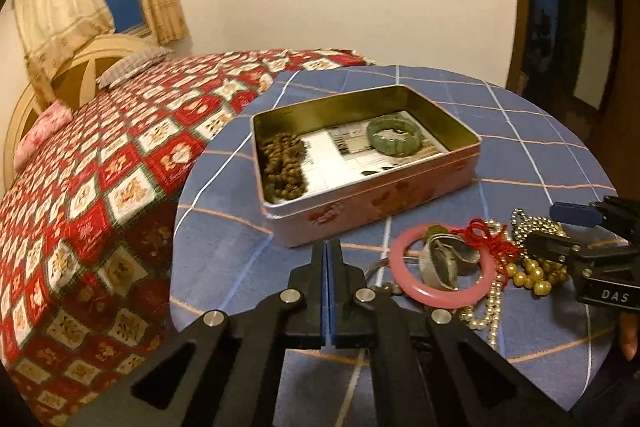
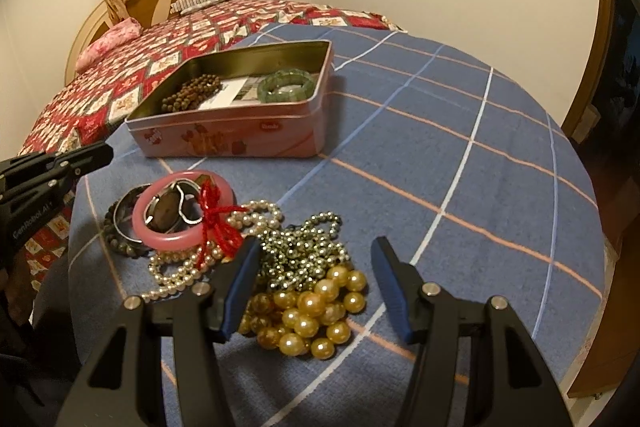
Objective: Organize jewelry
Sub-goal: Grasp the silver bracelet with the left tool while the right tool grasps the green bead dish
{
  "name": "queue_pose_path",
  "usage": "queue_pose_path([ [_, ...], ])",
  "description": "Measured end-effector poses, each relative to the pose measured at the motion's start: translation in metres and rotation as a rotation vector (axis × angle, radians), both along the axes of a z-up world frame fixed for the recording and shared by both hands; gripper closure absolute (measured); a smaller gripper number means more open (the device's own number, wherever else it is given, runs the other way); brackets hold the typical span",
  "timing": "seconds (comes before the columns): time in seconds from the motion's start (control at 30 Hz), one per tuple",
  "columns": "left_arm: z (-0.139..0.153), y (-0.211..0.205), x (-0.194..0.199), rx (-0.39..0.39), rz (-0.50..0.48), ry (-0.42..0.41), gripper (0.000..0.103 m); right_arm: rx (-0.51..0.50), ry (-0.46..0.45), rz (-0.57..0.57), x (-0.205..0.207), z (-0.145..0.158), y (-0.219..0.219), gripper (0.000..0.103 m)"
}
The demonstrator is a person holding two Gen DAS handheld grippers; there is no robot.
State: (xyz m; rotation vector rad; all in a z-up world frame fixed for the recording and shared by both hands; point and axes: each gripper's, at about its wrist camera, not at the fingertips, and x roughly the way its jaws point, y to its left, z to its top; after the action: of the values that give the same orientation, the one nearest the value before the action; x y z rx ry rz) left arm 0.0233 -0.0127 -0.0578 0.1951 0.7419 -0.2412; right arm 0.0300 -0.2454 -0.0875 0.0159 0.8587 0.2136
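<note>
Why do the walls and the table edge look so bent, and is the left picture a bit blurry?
Both views use fisheye lenses, so straight lines bow and the corners go dark. The left wrist view is softly smeared, most on the bedspread and the pink tin; the right wrist view is sharper, with warm lamp glints on the gold beads.

Round table (image 2: 460, 155) w/ plaid cloth: pink tin (image 2: 240, 135), jewelry pile (image 2: 280, 259).

The left claw (image 1: 327, 247), closed and empty, hangs between the pink tin (image 1: 372, 187) and pink bangle (image 1: 442, 265).
</note>
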Motion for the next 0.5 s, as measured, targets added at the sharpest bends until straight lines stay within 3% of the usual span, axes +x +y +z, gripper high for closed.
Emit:
queue_pose_path([
  [0.1,-0.003,0.002,0.004,-0.03,0.01,0.039,0.099,0.008,0.006,0.011,0.0,0.0,0.001,0.042],
  [0.17,-0.005,-0.002,0.005,-0.015,0.024,0.046,0.089,0.004,0.011,0.017,0.0,-0.001,0.002,0.04],
  [0.23,-0.005,-0.007,0.003,-0.005,0.018,0.038,0.056,0.007,0.012,0.017,0.0,-0.001,0.002,0.038],
  [0.3,-0.004,-0.011,0.001,-0.002,0.01,0.018,0.043,0.013,0.015,0.017,0.001,0.0,0.002,0.038],
  [0.43,-0.006,-0.02,0.002,0.015,-0.011,0.023,0.042,0.013,0.042,0.035,0.006,-0.003,0.005,0.039],
  [0.5,-0.006,-0.024,0.002,0.014,-0.03,0.023,0.042,0.022,0.055,0.056,0.008,-0.006,0.007,0.06],
])
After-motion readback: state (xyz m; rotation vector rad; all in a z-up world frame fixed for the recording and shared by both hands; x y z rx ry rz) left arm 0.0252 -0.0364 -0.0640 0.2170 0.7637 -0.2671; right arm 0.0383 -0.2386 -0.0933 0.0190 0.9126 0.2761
